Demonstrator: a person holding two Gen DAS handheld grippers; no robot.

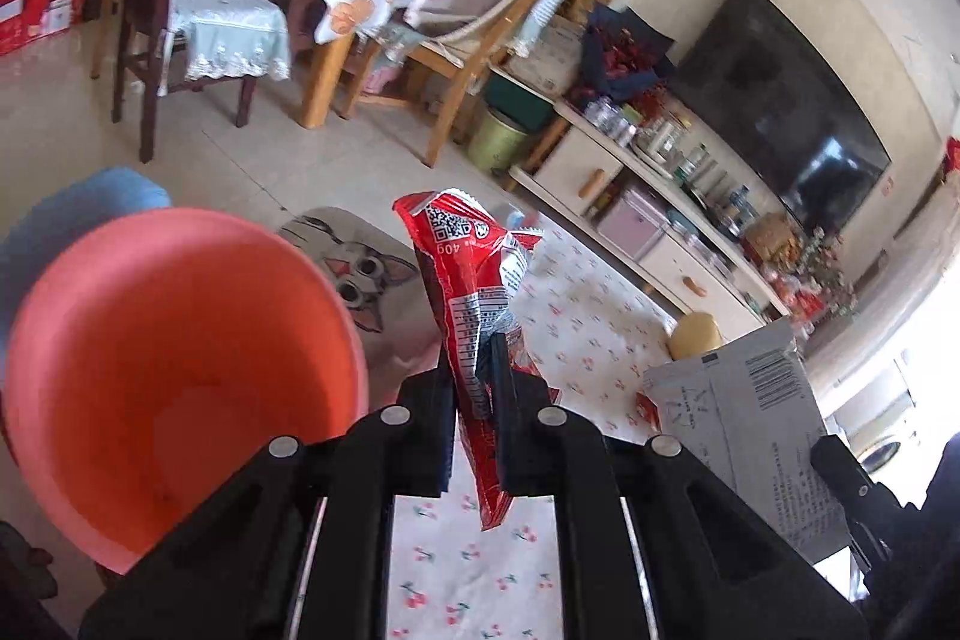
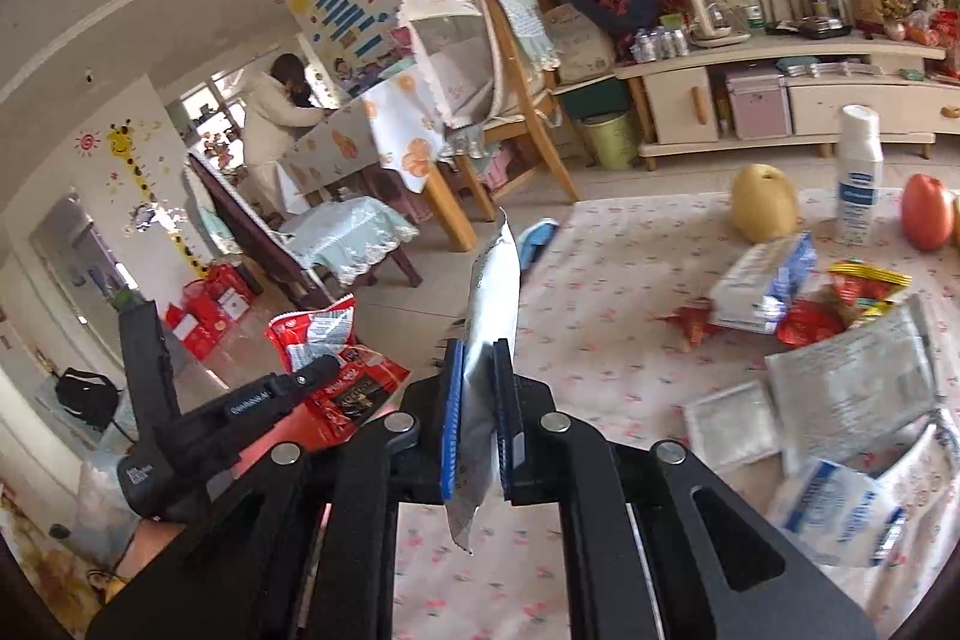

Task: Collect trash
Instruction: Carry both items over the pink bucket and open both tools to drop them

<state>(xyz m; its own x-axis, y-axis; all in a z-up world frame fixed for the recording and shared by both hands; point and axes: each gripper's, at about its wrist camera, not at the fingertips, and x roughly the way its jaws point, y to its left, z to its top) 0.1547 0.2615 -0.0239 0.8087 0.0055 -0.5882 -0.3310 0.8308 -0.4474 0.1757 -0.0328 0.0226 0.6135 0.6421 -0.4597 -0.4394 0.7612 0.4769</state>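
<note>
My left gripper (image 1: pixel 474 358) is shut on a red snack wrapper (image 1: pixel 468 268) and holds it upright above the cherry-print tablecloth (image 1: pixel 576 316), just right of an orange-red plastic basin (image 1: pixel 174 370). My right gripper (image 2: pixel 480 358) is shut on a silver-white packet (image 2: pixel 495 292), held edge-on above the tablecloth (image 2: pixel 600 340). The left gripper with its red wrapper (image 2: pixel 324 340) shows at the left of the right wrist view. The silver-white packet also shows at the right of the left wrist view (image 1: pixel 744 412). More wrappers and packets (image 2: pixel 840 388) lie on the table to the right.
A yellow pear (image 2: pixel 765 211), a white bottle (image 2: pixel 858 178) and an orange fruit (image 2: pixel 927 214) stand at the table's far side. A cat-face cushion (image 1: pixel 354 268) sits beyond the basin. Chairs, a dining table and a TV cabinet (image 2: pixel 780 94) stand behind. A person (image 2: pixel 270 118) stands far back.
</note>
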